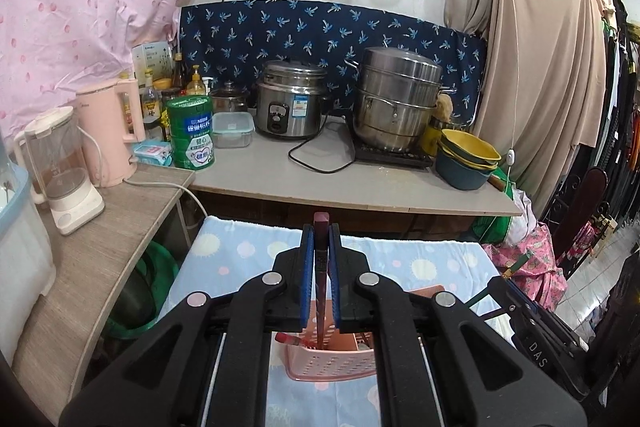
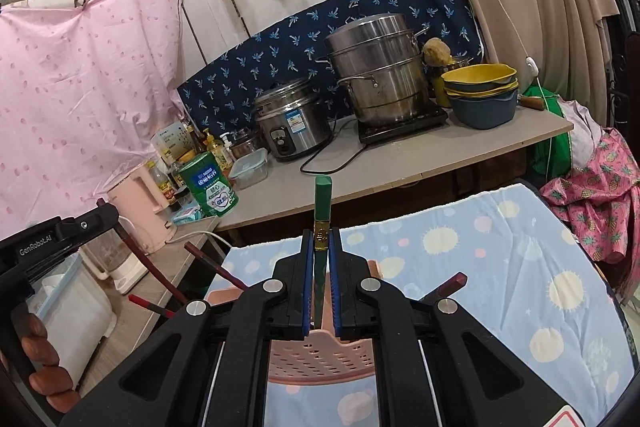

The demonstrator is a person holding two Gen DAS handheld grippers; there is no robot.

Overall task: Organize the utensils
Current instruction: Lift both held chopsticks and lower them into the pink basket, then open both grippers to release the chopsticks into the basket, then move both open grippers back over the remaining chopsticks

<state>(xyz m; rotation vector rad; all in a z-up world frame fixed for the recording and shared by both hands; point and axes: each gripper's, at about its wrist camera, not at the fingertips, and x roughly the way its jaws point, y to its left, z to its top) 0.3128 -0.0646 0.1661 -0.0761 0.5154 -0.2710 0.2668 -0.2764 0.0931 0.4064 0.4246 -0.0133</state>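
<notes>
My left gripper (image 1: 321,231) is shut on a dark red chopstick (image 1: 321,259) held upright, its lower end inside a pink perforated utensil basket (image 1: 332,363) on the blue patterned cloth. My right gripper (image 2: 321,235) is shut on a green chopstick (image 2: 322,203) held upright above the same pink basket (image 2: 316,359). Several dark red chopsticks (image 2: 208,263) lean out of the basket to the left, and one (image 2: 448,285) leans to the right. The left gripper's body (image 2: 52,239) shows at the left edge of the right wrist view.
A blue cloth with pale dots (image 1: 420,263) covers the near table. Behind it, a grey counter (image 1: 360,183) holds a rice cooker (image 1: 290,105), a steel steamer pot (image 1: 394,99), stacked bowls (image 1: 468,155), a green tin (image 1: 191,131) and a pink kettle (image 1: 114,131). A blender (image 1: 64,171) stands at the left.
</notes>
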